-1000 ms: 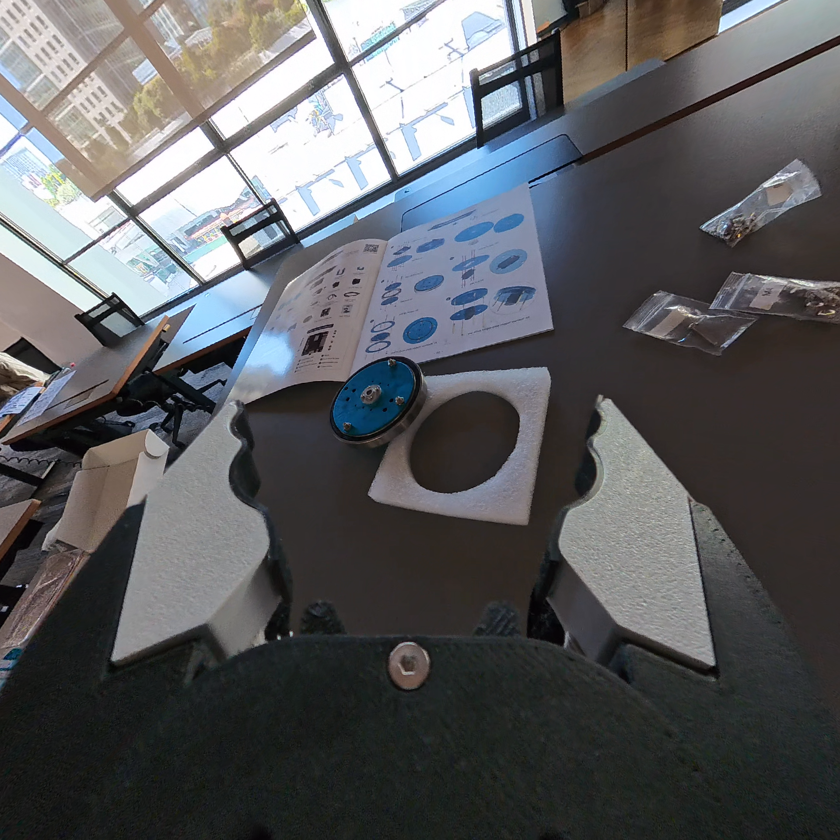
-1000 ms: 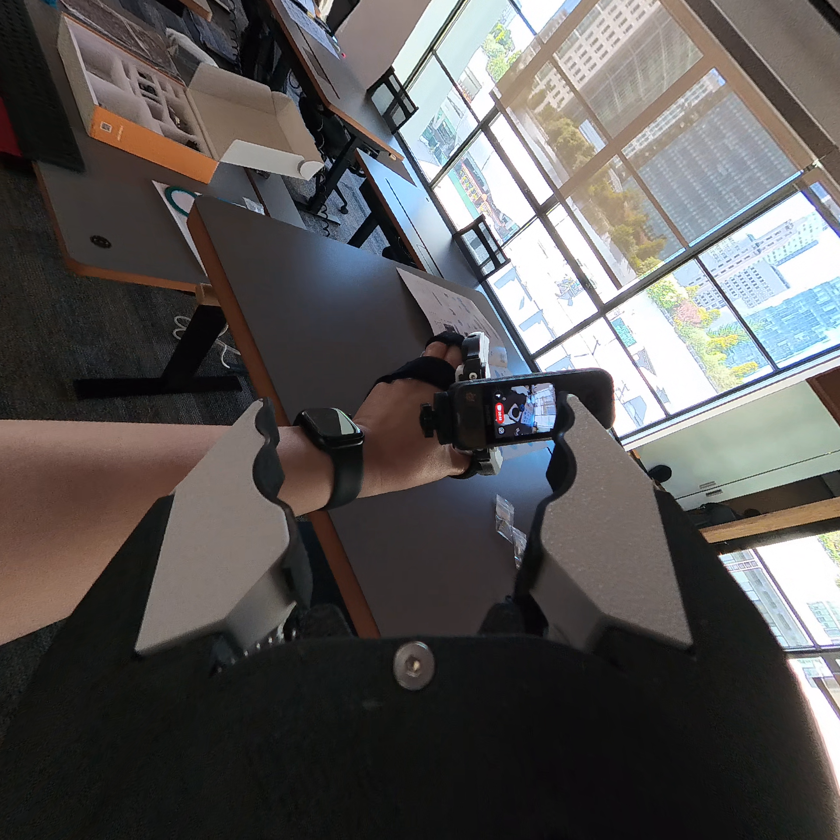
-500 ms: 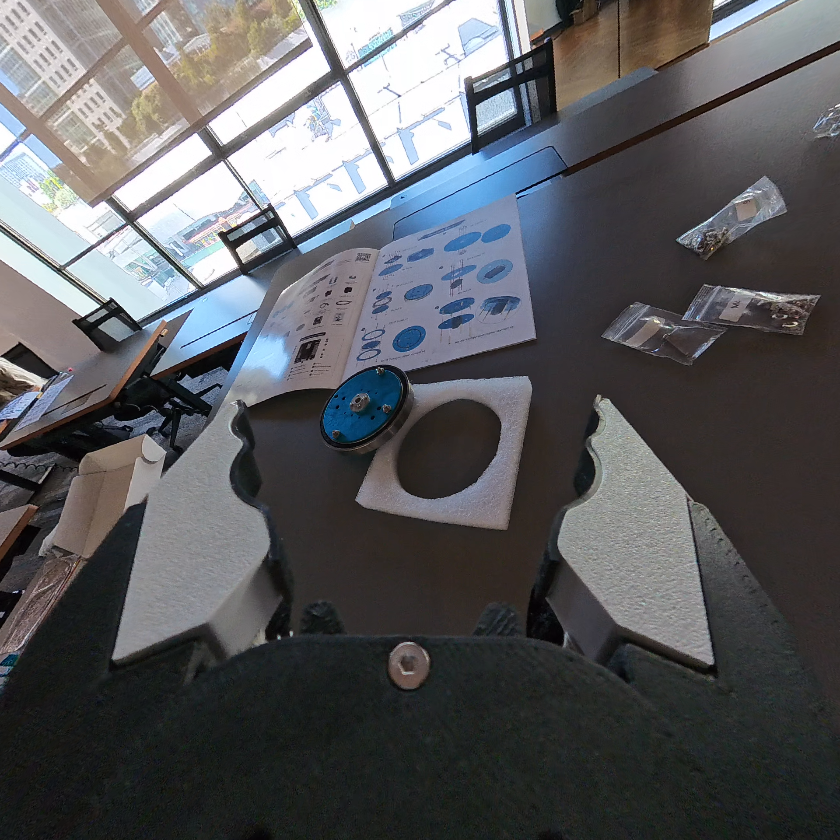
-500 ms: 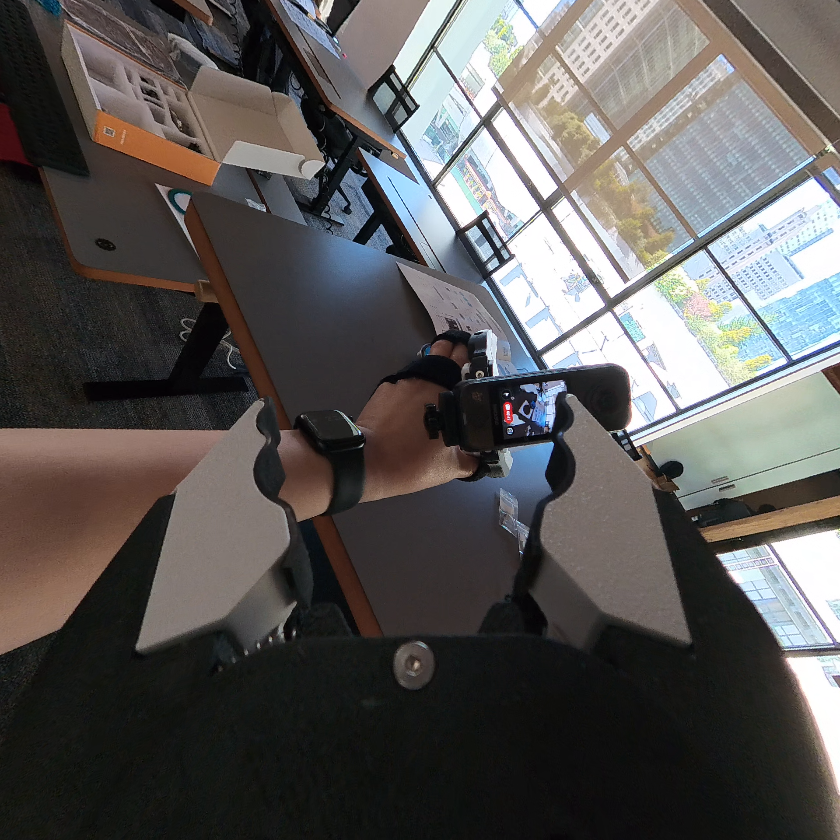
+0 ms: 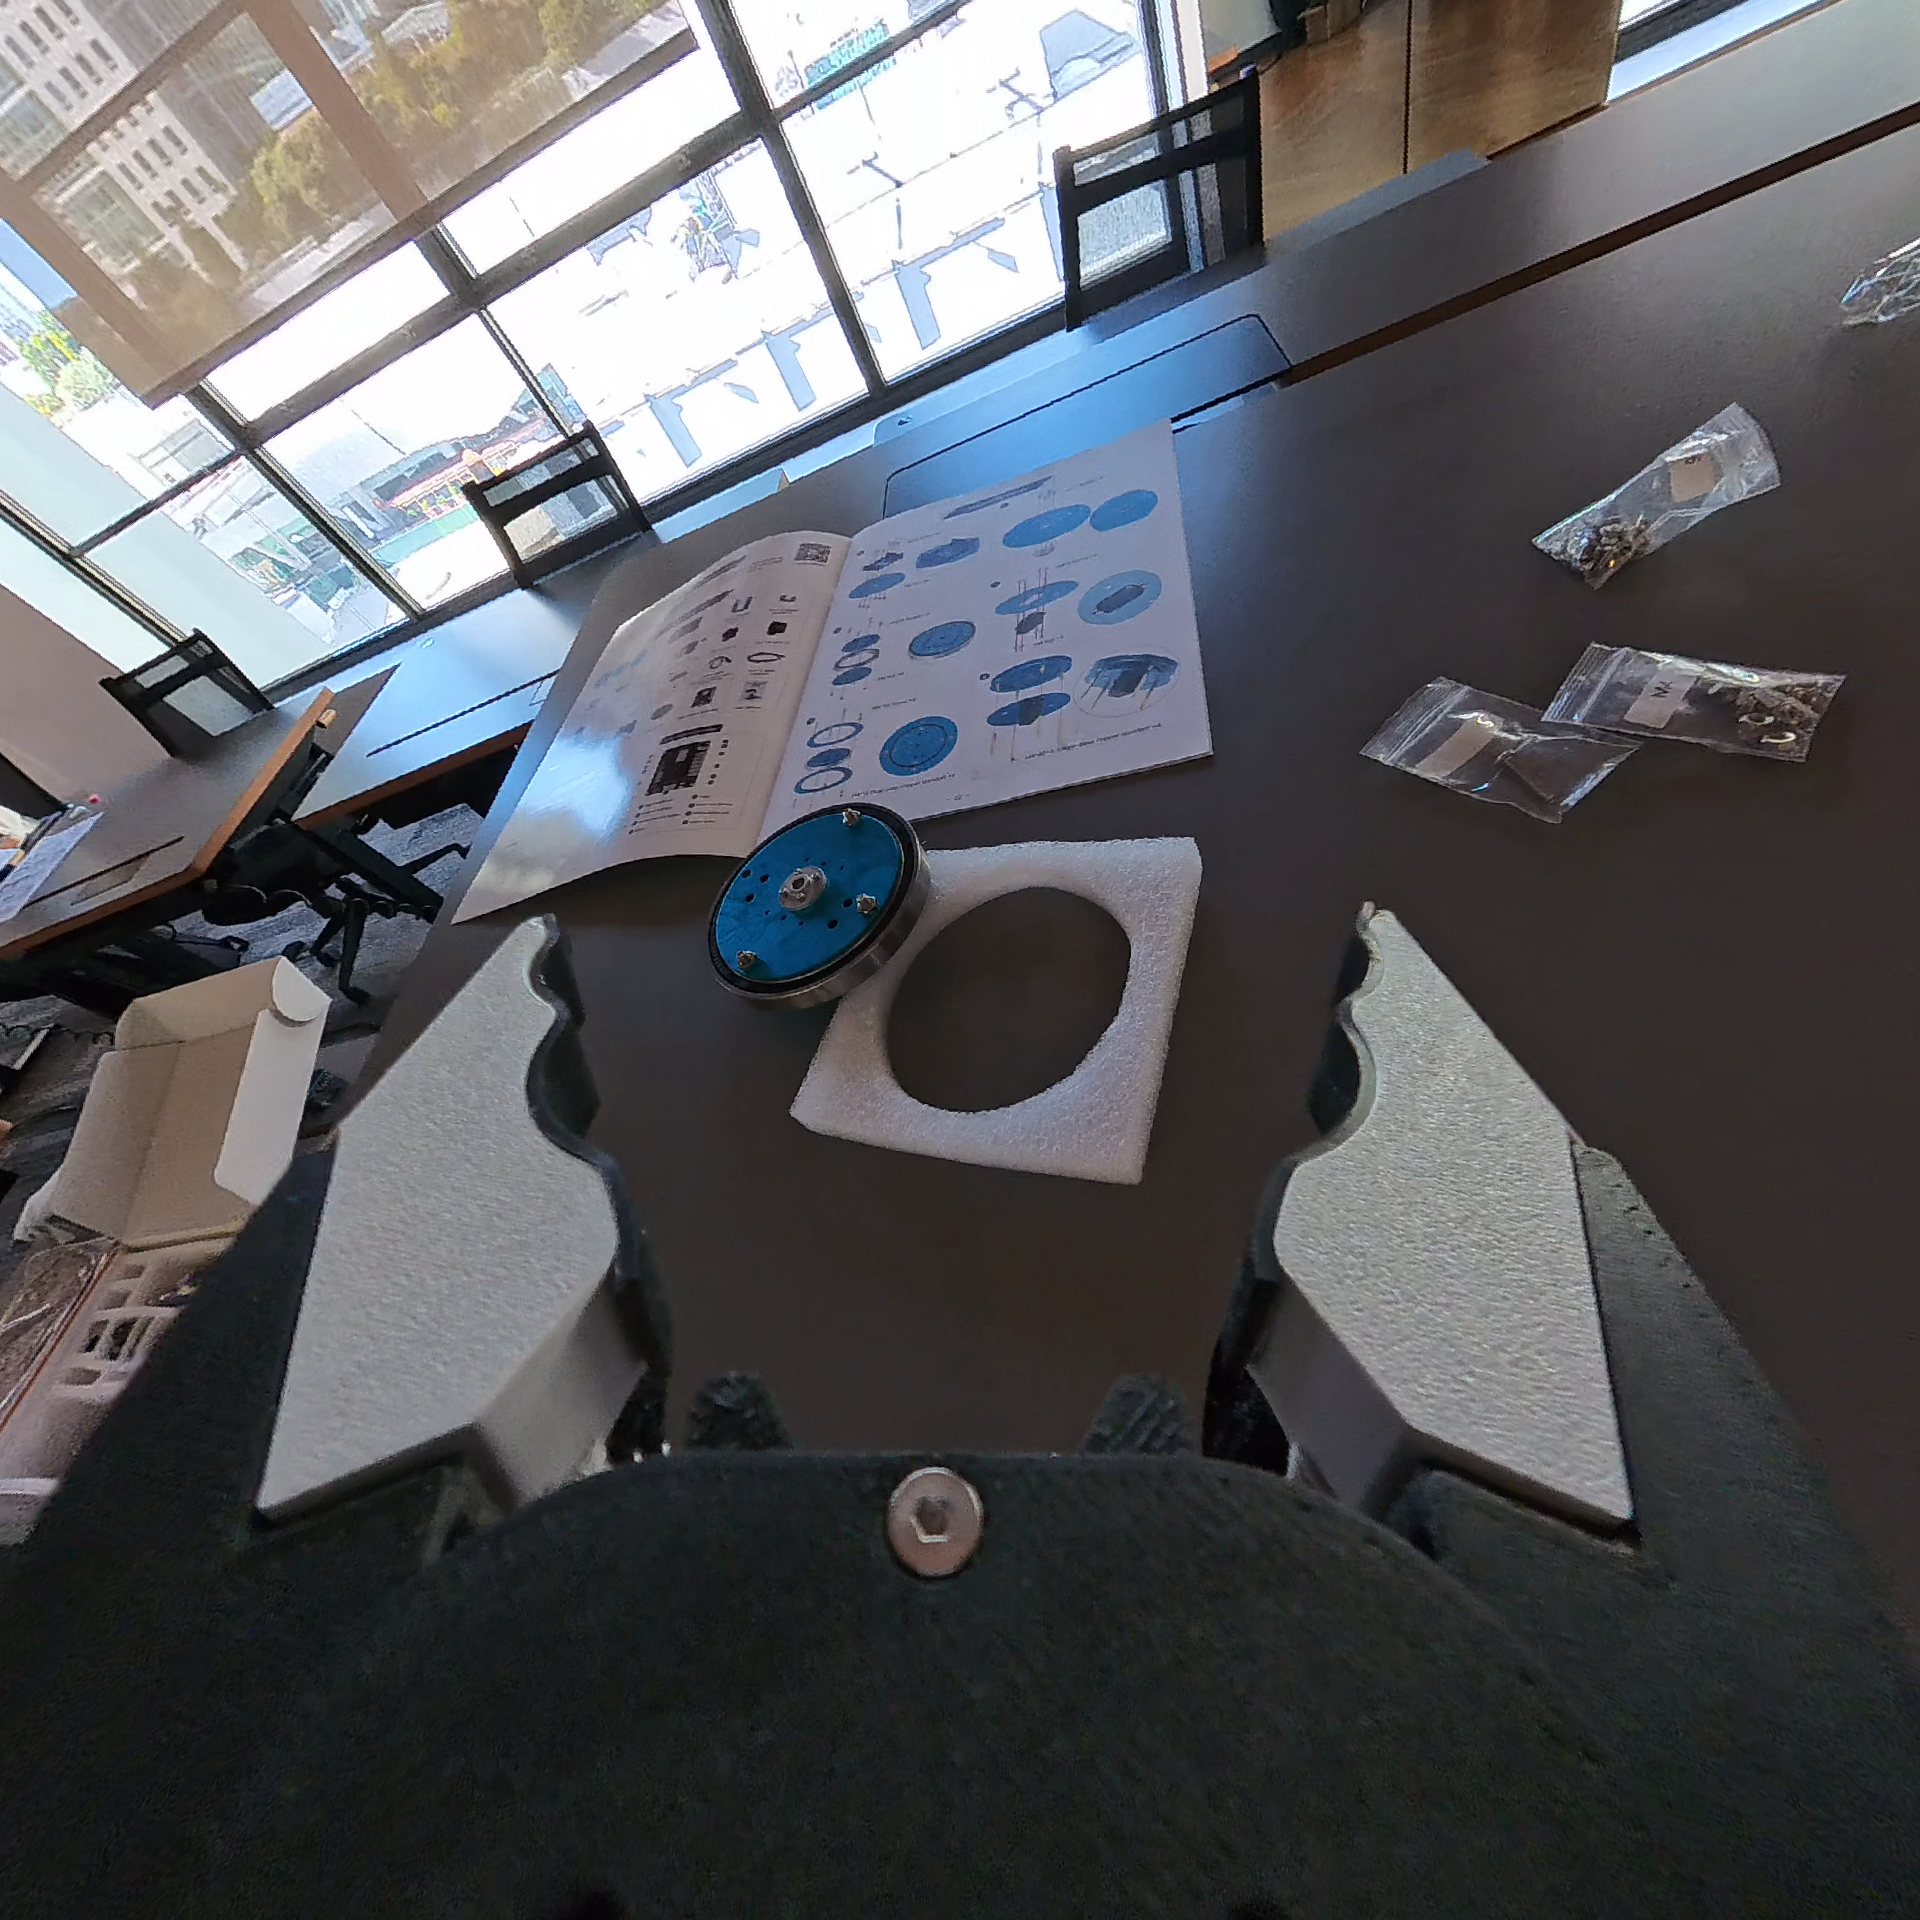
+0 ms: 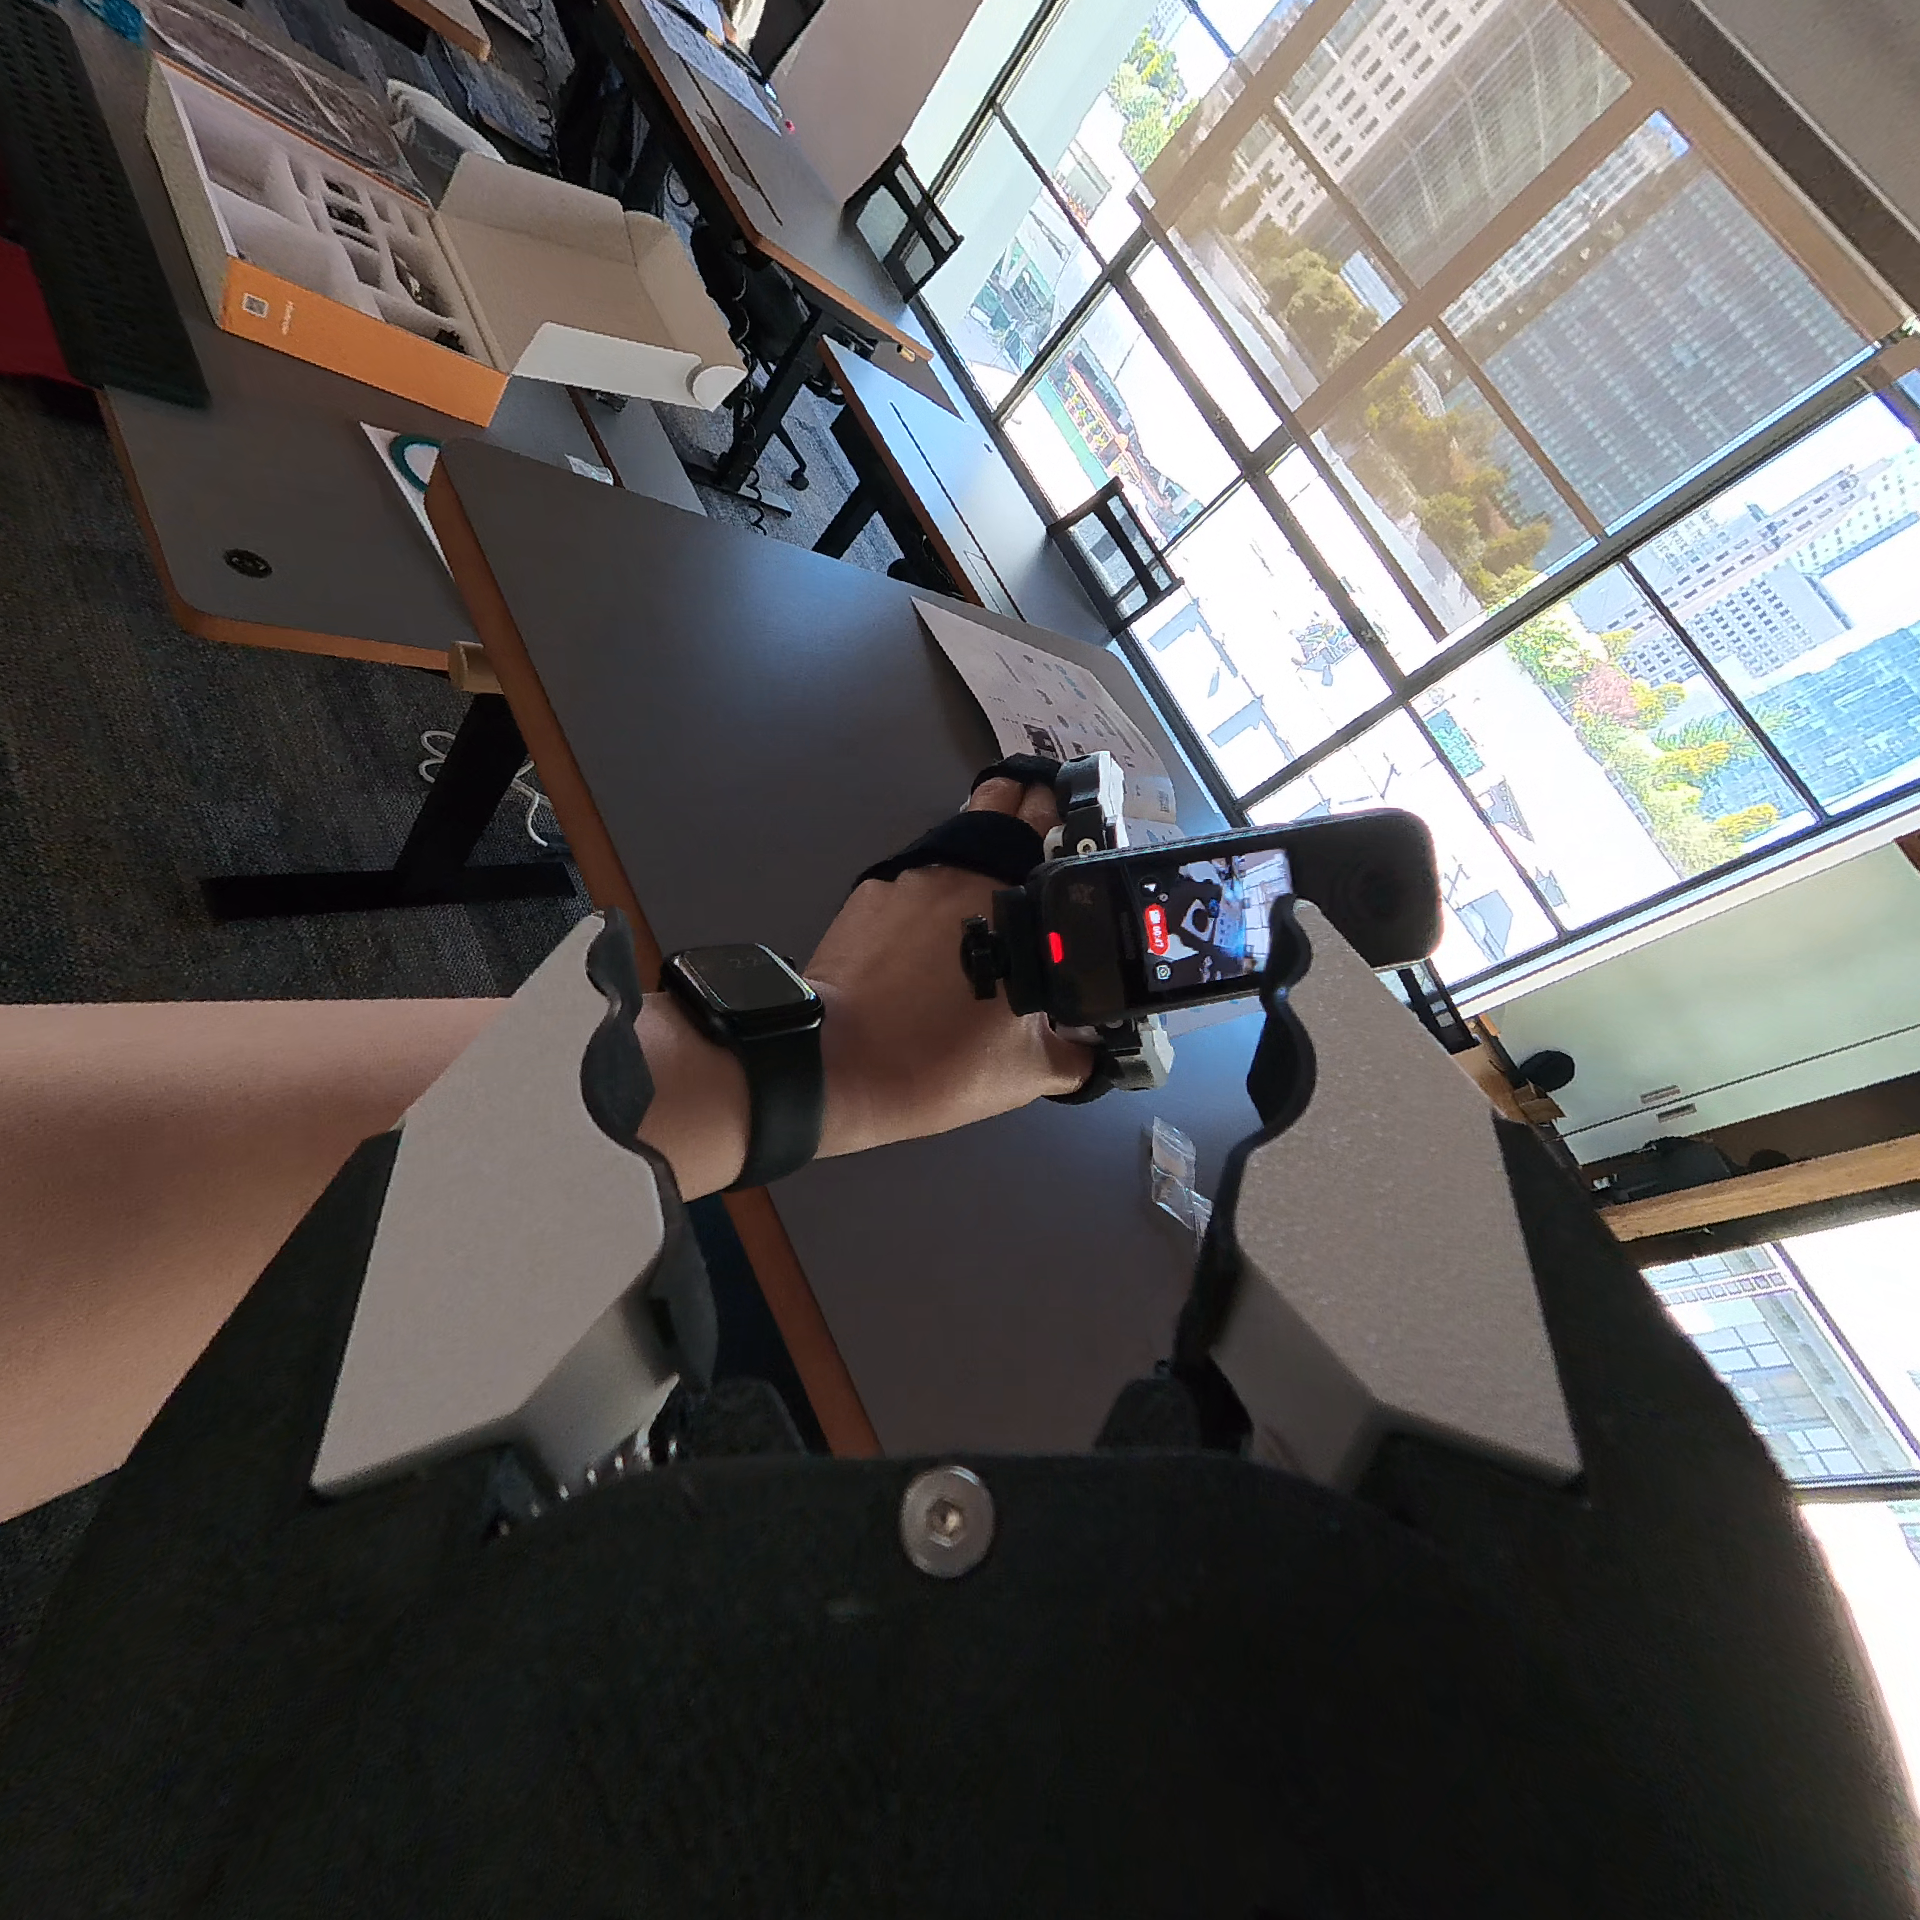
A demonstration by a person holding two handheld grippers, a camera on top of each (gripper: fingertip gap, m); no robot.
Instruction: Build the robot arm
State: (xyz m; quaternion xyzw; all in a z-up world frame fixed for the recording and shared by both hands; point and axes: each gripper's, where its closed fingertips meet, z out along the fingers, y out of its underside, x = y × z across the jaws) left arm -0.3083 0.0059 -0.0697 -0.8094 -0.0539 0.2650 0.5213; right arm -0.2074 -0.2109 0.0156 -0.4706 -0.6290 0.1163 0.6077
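Note:
A blue disc with a metal rim (image 5: 816, 906) leans on the left corner of a white foam square with a round hole (image 5: 1081, 1132), on the dark table (image 5: 1507, 1039). My left gripper (image 5: 956, 925) is open and empty, held above the table just short of the foam. An open booklet (image 5: 894, 686) lies beyond the disc. My right gripper (image 6: 940, 935) is open and empty, off the table's near edge, pointing at a person's hand and watch (image 6: 743, 997) holding the other gripper's camera (image 6: 1195, 925).
Three clear bags of small hardware (image 5: 1496, 748) (image 5: 1694, 707) (image 5: 1652, 509) lie at the right of the table. An open cardboard box (image 6: 416, 260) sits on a lower side table at the left. Chairs and large windows (image 5: 644, 312) stand behind. The tips of one gripper are about 25 cm away from the tips of the other.
The left gripper has drawn back and swung a little right, so the disc, foam and bags sit farther left in its view. The right gripper has barely moved.

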